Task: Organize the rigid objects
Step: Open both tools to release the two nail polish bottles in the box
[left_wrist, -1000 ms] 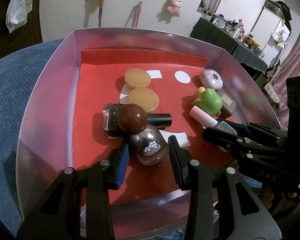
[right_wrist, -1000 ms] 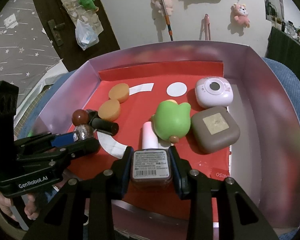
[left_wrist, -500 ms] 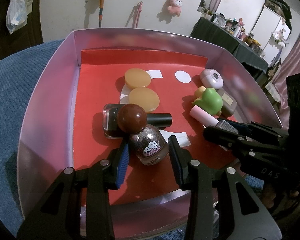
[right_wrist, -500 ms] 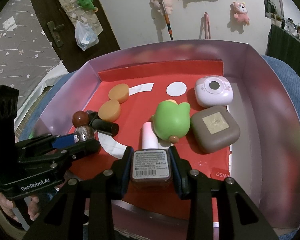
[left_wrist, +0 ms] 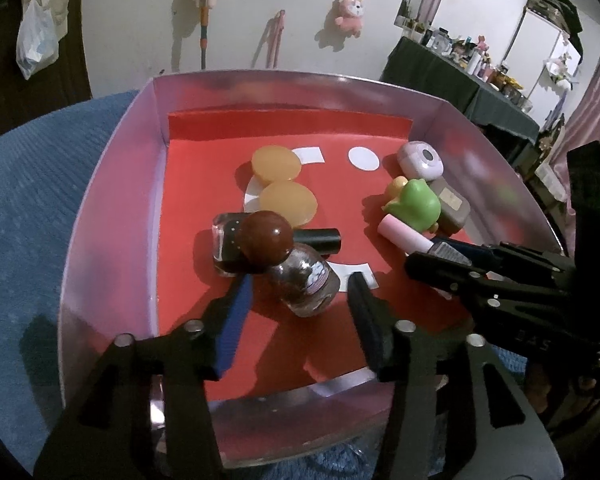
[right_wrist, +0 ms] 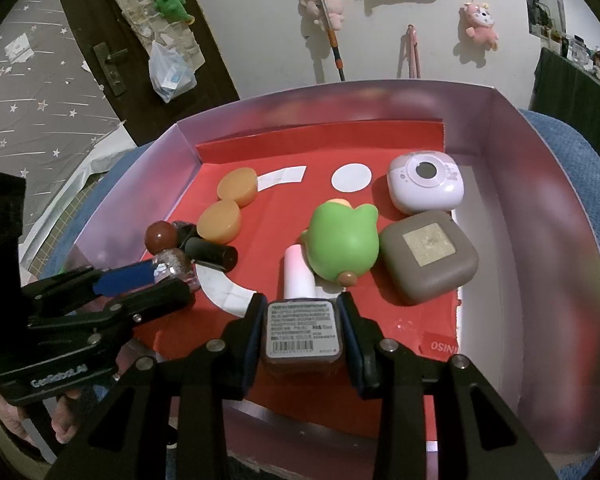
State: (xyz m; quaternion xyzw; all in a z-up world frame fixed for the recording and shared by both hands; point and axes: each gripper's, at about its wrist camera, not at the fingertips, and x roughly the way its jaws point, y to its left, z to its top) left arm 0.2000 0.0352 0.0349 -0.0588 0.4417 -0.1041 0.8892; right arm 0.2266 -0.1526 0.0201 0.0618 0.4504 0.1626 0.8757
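Note:
A silver-walled box [left_wrist: 112,184] with a red floor holds the objects. My left gripper [left_wrist: 300,300] is open around a glitter nail polish bottle with a brown ball cap [left_wrist: 296,268], which lies tilted on the red floor, free of both pads. My right gripper [right_wrist: 302,332] is shut on a pink-capped polish bottle [right_wrist: 302,328], its barcode label facing the camera; it also shows in the left wrist view [left_wrist: 410,236]. A black-capped bottle [left_wrist: 316,238] lies behind the glitter bottle.
Two orange discs [left_wrist: 278,164] lie mid-floor. A green frog toy [right_wrist: 344,240], a brown square case [right_wrist: 428,254] and a lilac mini camera [right_wrist: 426,184] sit on the right side of the box. Blue cloth [left_wrist: 28,200] surrounds the box.
My left gripper has opened and let go of the glitter bottle, which has tipped over to the right. My right gripper keeps its hold and has barely moved.

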